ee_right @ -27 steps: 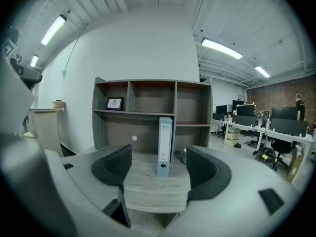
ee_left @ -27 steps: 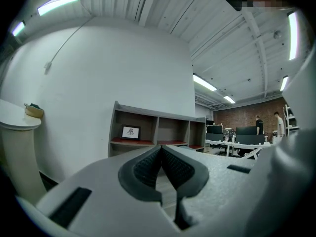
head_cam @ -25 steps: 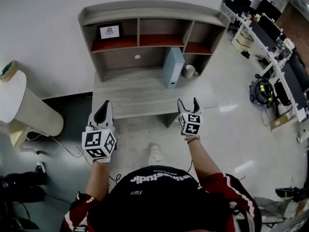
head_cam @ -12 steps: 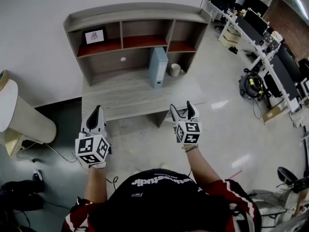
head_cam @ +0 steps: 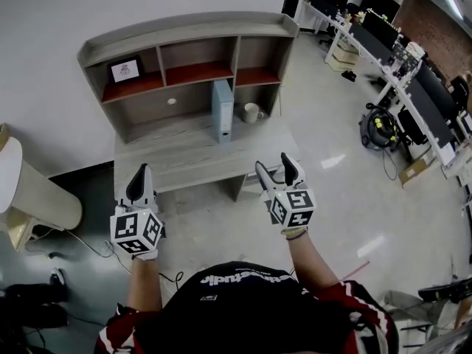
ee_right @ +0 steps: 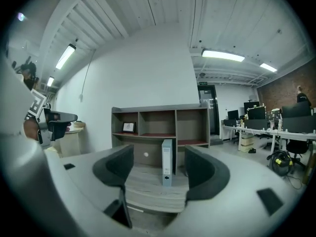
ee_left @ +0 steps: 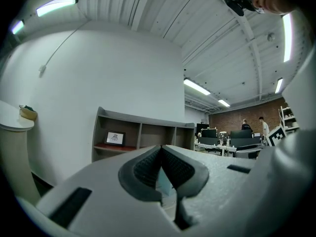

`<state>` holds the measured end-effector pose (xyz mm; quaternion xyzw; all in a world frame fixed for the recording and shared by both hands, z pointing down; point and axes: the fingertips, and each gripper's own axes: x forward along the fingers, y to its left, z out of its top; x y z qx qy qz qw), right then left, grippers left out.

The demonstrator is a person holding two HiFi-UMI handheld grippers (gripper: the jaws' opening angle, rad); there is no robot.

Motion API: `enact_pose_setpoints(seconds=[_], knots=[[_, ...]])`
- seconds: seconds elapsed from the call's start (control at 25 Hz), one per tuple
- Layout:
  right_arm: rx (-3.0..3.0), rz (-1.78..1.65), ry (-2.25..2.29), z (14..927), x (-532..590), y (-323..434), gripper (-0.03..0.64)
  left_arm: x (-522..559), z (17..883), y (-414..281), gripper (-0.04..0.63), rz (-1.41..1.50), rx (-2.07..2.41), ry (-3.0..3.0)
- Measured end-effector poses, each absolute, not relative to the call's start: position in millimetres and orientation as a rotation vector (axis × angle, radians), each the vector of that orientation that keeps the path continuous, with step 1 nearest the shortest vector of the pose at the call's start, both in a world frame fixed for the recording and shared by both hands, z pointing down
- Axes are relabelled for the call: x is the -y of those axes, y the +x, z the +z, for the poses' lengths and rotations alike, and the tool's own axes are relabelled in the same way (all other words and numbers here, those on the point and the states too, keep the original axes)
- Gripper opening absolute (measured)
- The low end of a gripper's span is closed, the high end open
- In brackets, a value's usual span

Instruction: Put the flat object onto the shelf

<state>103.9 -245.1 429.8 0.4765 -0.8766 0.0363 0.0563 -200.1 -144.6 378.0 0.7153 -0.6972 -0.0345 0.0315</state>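
A light blue binder stands upright on the grey wooden desk, under the shelf unit with red-floored compartments. My left gripper hangs shut and empty before the desk's left front corner; in the left gripper view its pads meet. At the desk's right front corner, my right gripper holds nothing and its jaws are closing from wide open. The right gripper view frames the binder far off between the pads.
A small framed picture sits in the shelf's left compartment. A white mug stands right of the binder. A round white table is at the left. Office desks with monitors run along the right.
The desk and shelf have slid leftward in the head view. Both grippers have stayed low in front of the desk's front edge, the right one now slightly nearer me.
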Motion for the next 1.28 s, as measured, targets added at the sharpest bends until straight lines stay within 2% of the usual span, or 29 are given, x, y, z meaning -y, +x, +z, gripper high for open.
enact_pose_setpoints(seconds=[0.4,0.68,1.28], knots=[[2.807,0.055,1.366,389,231,106,0.214,142,368,-173,0.006,-0.084,2.159,2.223],[2.885,0.053,1.276,372,221,97,0.106,132,370,-181,0.006,-0.081,2.182,2.200],[2.876,0.072,1.291,362,221,104,0.018,119,365,-181,0.006,-0.082,2.185,2.211]])
